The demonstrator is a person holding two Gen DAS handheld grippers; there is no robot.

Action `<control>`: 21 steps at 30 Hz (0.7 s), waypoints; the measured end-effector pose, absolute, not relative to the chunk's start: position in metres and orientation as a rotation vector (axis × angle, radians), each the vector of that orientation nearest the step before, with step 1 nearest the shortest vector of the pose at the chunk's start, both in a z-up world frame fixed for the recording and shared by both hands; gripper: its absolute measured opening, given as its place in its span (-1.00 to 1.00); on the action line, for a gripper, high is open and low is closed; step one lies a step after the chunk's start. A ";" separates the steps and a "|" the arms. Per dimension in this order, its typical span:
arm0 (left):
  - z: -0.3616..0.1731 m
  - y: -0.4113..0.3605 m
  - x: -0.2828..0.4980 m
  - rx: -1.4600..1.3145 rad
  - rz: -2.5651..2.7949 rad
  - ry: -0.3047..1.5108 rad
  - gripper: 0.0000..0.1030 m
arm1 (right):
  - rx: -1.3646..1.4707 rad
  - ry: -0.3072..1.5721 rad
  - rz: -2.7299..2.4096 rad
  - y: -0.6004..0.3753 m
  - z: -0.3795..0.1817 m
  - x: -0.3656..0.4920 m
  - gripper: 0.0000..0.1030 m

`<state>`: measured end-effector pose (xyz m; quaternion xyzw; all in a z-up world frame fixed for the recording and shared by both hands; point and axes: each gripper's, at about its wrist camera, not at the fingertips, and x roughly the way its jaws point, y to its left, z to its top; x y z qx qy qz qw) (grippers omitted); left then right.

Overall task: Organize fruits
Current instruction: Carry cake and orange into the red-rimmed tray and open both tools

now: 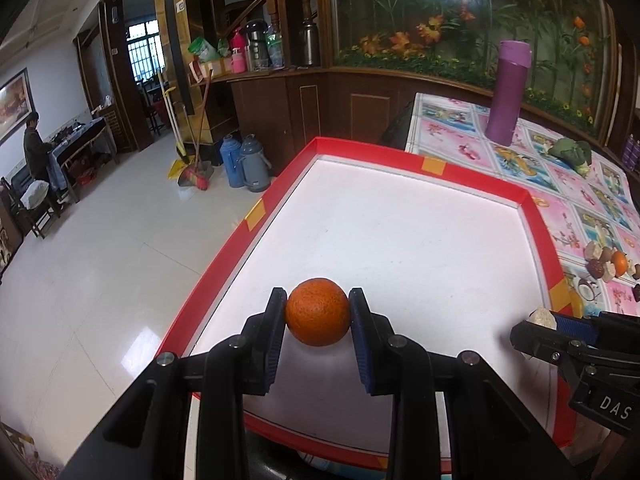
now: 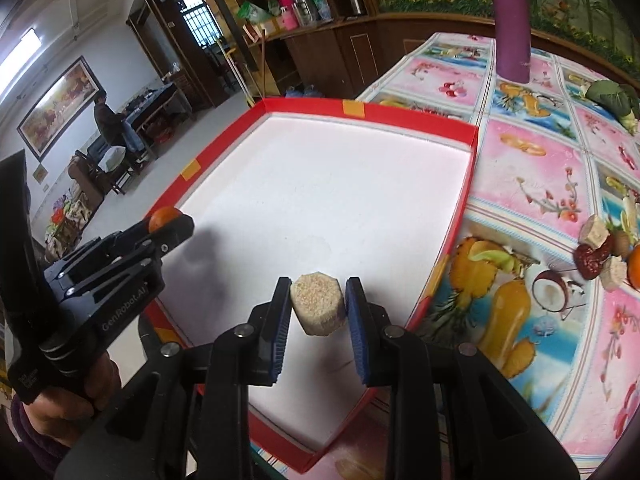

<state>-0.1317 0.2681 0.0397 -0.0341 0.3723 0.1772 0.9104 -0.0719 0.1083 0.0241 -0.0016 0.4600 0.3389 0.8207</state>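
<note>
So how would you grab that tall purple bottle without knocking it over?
Grip the purple bottle across its round body, low down, coming level from the box side with one finger on each side. It stands upright and tall on the table, so a high push could tip it. Both grippers are full now.

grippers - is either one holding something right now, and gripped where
Both. The left gripper clamps an orange across its middle, pads on opposite sides. The right gripper pinches a beige grainy block by its two side faces.
</note>
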 end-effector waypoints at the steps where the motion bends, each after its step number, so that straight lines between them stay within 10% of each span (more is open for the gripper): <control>1: 0.039 0.269 -0.132 -0.072 0.367 0.772 -0.40 | -0.006 0.988 0.718 0.109 0.021 -0.069 -0.43; 21: 0.039 0.272 -0.144 -0.048 0.460 0.796 0.23 | 0.004 0.895 0.763 0.088 0.032 -0.084 -0.09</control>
